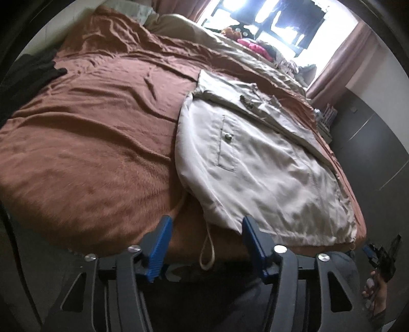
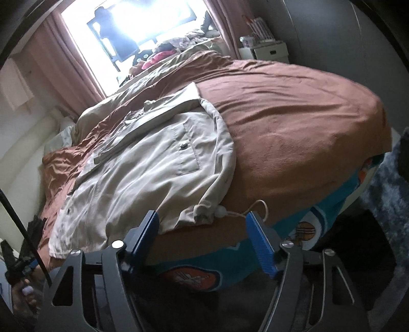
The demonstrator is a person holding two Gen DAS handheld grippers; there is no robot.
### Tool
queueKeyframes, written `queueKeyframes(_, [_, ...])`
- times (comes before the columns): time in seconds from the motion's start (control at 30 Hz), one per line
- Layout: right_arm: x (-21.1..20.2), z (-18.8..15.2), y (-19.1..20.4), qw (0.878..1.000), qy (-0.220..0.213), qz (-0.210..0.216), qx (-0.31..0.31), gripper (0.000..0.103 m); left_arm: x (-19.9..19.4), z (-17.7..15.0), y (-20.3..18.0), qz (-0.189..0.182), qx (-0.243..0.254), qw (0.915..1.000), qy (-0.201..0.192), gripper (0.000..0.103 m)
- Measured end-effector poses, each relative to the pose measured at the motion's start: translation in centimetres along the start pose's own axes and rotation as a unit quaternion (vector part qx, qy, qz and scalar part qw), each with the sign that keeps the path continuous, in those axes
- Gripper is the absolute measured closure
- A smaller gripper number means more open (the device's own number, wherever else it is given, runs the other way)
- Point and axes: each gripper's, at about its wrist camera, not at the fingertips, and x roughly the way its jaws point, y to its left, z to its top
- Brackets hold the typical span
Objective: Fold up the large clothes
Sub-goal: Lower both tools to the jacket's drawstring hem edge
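A beige jacket [image 1: 258, 163] lies flat on the brown blanket [image 1: 97, 132], with a snap pocket facing up. In the left wrist view my left gripper [image 1: 207, 226] hovers open at the near bed edge. The jacket's hem corner and a looped drawstring [image 1: 207, 252] sit between its blue fingers [image 1: 163, 237], untouched. In the right wrist view the jacket [image 2: 153, 168] fills the middle. My right gripper [image 2: 203, 221] stands open around the bunched hem corner and its white cord toggle [image 2: 221, 212], with neither pad pressing. Each view shows the other gripper, hand-held, at the picture's edge [image 1: 381, 255] [image 2: 23, 263].
A bright window [image 2: 133, 23] with pink curtains lies beyond the bed, with piled clothes [image 1: 253, 44] in front of it. A beige duvet [image 2: 102, 112] lies past the jacket. Teal patterned sheet [image 2: 332, 201] shows below the blanket. A dark garment [image 1: 38, 69] is at far left, and a wardrobe [image 1: 368, 148] stands right.
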Motion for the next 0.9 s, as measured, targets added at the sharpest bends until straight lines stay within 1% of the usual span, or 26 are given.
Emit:
queueKeyframes(0.03, [0.5, 0.2, -0.1, 1.000, 0.003, 0.001, 0.002, 0.038, 1.0, 0.4, 0.2, 0.001, -0.001, 1.0000, 0.008, 0.053])
queueKeyframes(0.1, [1.8, 0.7, -0.5, 1.000, 0.010, 0.001, 0.007, 0.046, 2.2, 1.0, 0.4, 0.001, -0.001, 0.9998, 0.019, 0.054])
queueKeyframes(0.23, [3.8, 1.8, -1.0, 1.000, 0.017, -0.002, 0.011, 0.050, 4.2, 2.0, 0.3, 0.001, 0.008, 0.9994, 0.033, 0.055])
queueKeyframes(0.3, [4.8, 2.2, -1.1, 1.000, 0.021, 0.001, 0.014, 0.055, 5.2, 2.5, 0.2, 0.003, 0.013, 0.9991, 0.040, 0.058])
queueKeyframes(0.33, [5.2, 2.4, -1.2, 1.000, 0.023, 0.002, 0.014, 0.055, 5.7, 2.8, 0.2, 0.008, 0.015, 0.9989, 0.043, 0.061])
queueKeyframes(0.37, [5.7, 2.7, -1.1, 1.000, 0.024, 0.001, 0.014, 0.056, 6.2, 3.1, 0.2, 0.015, 0.016, 0.9987, 0.045, 0.062])
queueKeyframes(0.43, [6.6, 3.3, -1.3, 1.000, 0.028, -0.002, 0.014, 0.056, 6.8, 3.6, 0.4, 0.017, 0.013, 0.9986, 0.047, 0.064])
queueKeyframes(0.53, [7.8, 4.1, -1.4, 0.999, 0.033, -0.005, 0.014, 0.060, 7.8, 4.6, 0.7, 0.015, 0.006, 0.9987, 0.049, 0.065])
queueKeyframes(0.73, [9.3, 5.3, -1.6, 0.999, 0.038, -0.003, 0.011, 0.060, 9.4, 6.4, 1.2, 0.013, -0.003, 0.9986, 0.051, 0.065])
queueKeyframes(0.8, [9.6, 5.6, -1.9, 0.999, 0.040, 0.005, 0.017, 0.060, 9.9, 7.0, 1.5, 0.007, -0.012, 0.9986, 0.051, 0.066])
queueKeyframes(0.9, [10.0, 5.8, -2.4, 0.998, 0.043, 0.022, 0.031, 0.060, 10.2, 7.6, 2.0, -0.015, -0.034, 0.9981, 0.049, 0.066])
